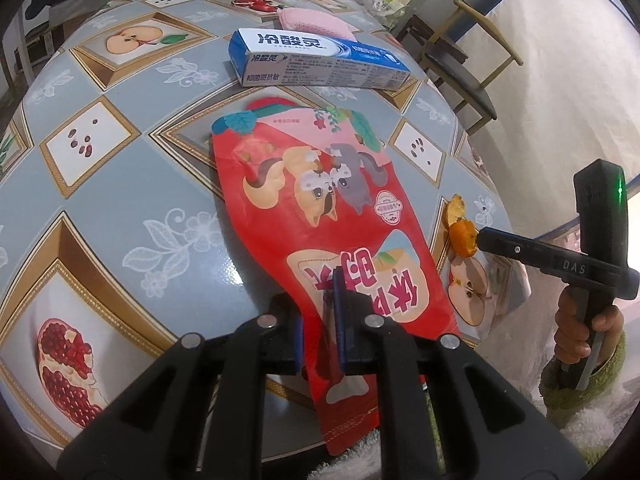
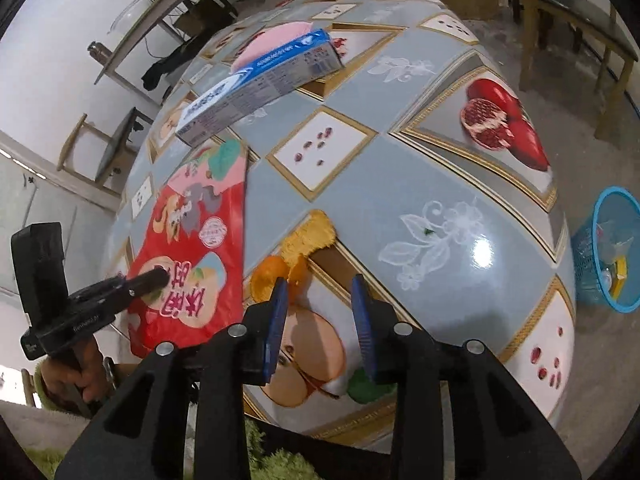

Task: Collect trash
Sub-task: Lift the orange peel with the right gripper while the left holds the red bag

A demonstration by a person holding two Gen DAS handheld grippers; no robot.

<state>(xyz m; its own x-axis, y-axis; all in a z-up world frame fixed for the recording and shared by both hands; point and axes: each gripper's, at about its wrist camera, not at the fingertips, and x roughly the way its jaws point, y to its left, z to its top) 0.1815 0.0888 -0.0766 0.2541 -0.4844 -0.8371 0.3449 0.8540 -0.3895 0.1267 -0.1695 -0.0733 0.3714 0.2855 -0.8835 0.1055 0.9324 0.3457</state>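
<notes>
Left wrist view: the left gripper is pinching the near end of the red snack pouch, its blue pads pressed on the foil. The pouch lies flat on the fruit-print tablecloth and extends away from the gripper toward a blue toothpaste box lying across its far end, with a pink cloth beyond that. To the right, the right gripper's fingertip touches orange peel near the table's right edge; a wooden chair stands farther off. Right wrist view: the right gripper is spread, with bare tablecloth between its pads. The orange peel lies just beside and partly behind the left pad, not gripped. The snack pouch lies to the left under the left gripper. A blue basket holding scraps stands on the floor at far right.
</notes>
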